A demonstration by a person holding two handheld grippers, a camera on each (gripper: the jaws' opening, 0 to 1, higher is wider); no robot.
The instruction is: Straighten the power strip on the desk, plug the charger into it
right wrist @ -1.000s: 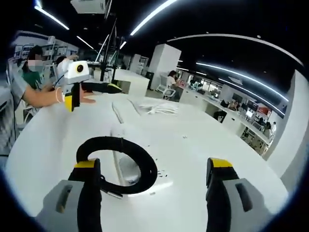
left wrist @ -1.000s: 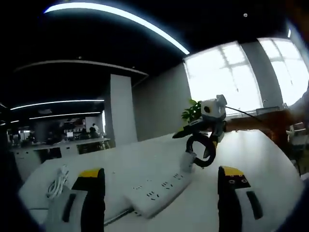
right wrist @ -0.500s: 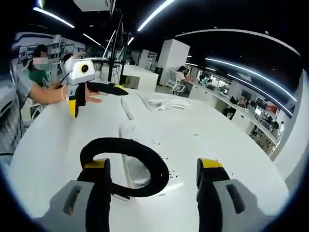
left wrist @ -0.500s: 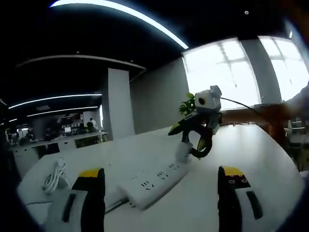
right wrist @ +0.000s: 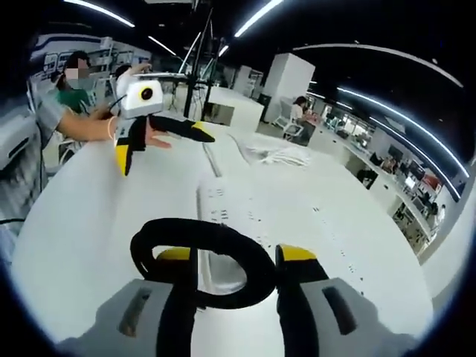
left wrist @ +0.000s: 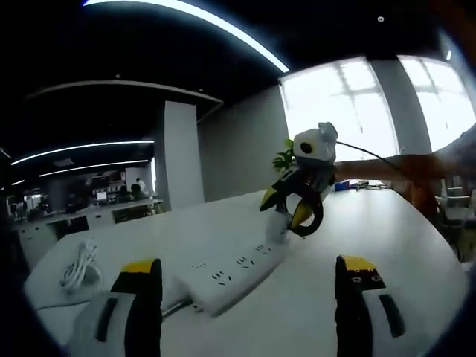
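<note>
A long white power strip (left wrist: 232, 271) lies slantwise on the white desk (left wrist: 387, 245), just ahead of my left gripper (left wrist: 249, 297), which stands open and holds nothing. At the strip's far end is my right gripper (left wrist: 286, 210) with a black cable loop between its yellow tips. In the right gripper view the jaws of my right gripper (right wrist: 234, 260) are drawn in against the white charger (right wrist: 221, 274) and its black cable loop (right wrist: 160, 232), low over the near end of the power strip (right wrist: 234, 207). My left gripper (right wrist: 162, 145) hovers open beyond the strip, held by a hand.
A bundle of white cable (left wrist: 78, 268) lies on the desk at the left, and the bundle of white cable (right wrist: 279, 156) sits past the strip. The strip's cord (right wrist: 212, 160) runs away from it. A person (right wrist: 63, 119) stands at the desk's edge. More desks stand behind.
My right gripper's jaws have drawn in from wide apart onto the charger and its cable loop and moved closer over the strip. My left gripper stays open.
</note>
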